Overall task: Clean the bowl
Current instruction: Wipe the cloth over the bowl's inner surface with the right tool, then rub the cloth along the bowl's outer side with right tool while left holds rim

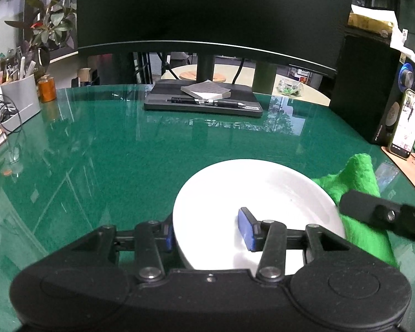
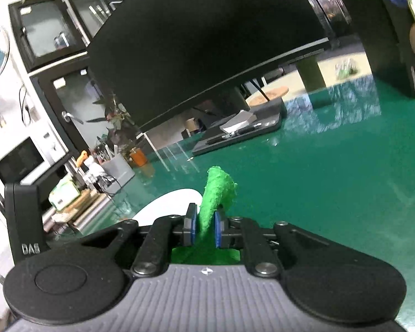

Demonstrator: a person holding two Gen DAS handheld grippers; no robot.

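A white shallow bowl (image 1: 262,188) rests on the green glass-topped desk (image 1: 124,152), near its front. My left gripper (image 1: 207,233) straddles the bowl's near-left rim. One blue pad sits outside the wall, the other pad (image 1: 246,228) inside, and the jaws are partly closed on the wall. A bright green cloth (image 1: 357,177) lies against the bowl's right edge. My right gripper (image 2: 204,227) is shut on that cloth (image 2: 217,191), a fold of which sticks up between the pads. A sliver of the bowl (image 2: 166,204) shows left of it.
A large dark monitor (image 1: 207,13) stands at the back. Its base tray (image 1: 202,102) holds pens and a notepad. On the right are a black speaker (image 1: 373,88) and a lit phone (image 1: 406,127). At the left edge stand a grey organiser (image 1: 19,99), an amber jar (image 1: 47,88) and a plant.
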